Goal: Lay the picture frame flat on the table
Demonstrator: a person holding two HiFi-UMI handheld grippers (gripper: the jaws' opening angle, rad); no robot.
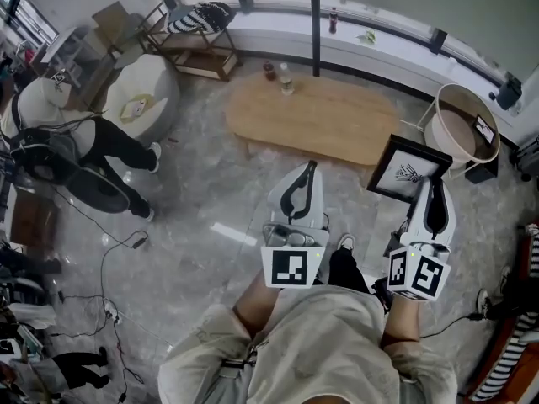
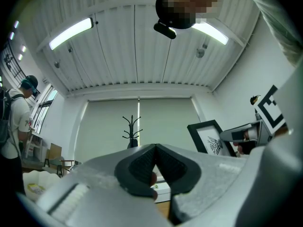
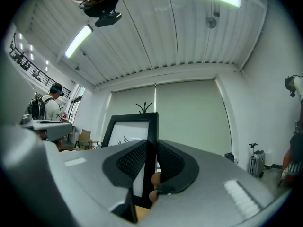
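The black picture frame (image 1: 406, 170) with a white mat and a plant drawing hangs in the air, tilted, off the near right end of the oval wooden table (image 1: 328, 120). My right gripper (image 1: 434, 183) is shut on the frame's side edge. In the right gripper view the frame (image 3: 152, 122) stands upright, its black edge pinched between the ribbed pads (image 3: 130, 159). My left gripper (image 1: 310, 168) is held beside it, to the left, shut with nothing in it. The left gripper view shows its jaws (image 2: 155, 148) meeting at the tip and the frame (image 2: 208, 137) off to the right.
Two bottles (image 1: 285, 78) stand at the table's far edge, near a black coat-stand pole (image 1: 315, 23). A round basket-like side table (image 1: 459, 129) is at the right. A person in black (image 1: 76, 150) bends at the left by a white round seat (image 1: 143, 99). Cables (image 1: 109, 259) cross the floor.
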